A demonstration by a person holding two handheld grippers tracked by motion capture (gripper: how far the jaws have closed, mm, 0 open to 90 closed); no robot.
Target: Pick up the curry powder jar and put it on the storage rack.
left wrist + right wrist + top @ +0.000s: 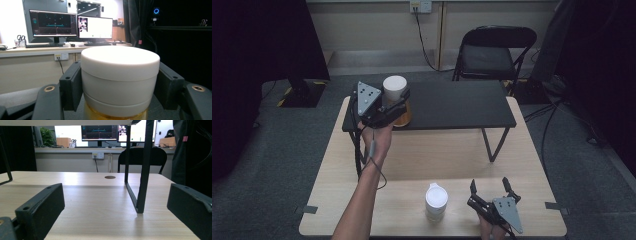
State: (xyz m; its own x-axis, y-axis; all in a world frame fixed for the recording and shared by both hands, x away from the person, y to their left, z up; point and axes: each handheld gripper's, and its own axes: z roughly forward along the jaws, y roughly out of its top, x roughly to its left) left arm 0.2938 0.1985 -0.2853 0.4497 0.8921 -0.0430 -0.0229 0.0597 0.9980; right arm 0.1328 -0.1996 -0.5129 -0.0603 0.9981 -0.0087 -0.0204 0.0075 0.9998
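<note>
We have one jar (395, 98) on the far-left end of the shelf (452, 105), left gripper (398, 106) fingers clamped on its lid, while our right gripper (494, 189) waits open beside the second jar (436, 201), near on the desk (412, 160), unmoved.

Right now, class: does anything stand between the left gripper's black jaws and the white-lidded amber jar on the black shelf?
Nothing visible does. The left gripper has its jaws on either side of the white-lidded amber jar, close against the lid with no object between. The jar stands on the black shelf.
</note>
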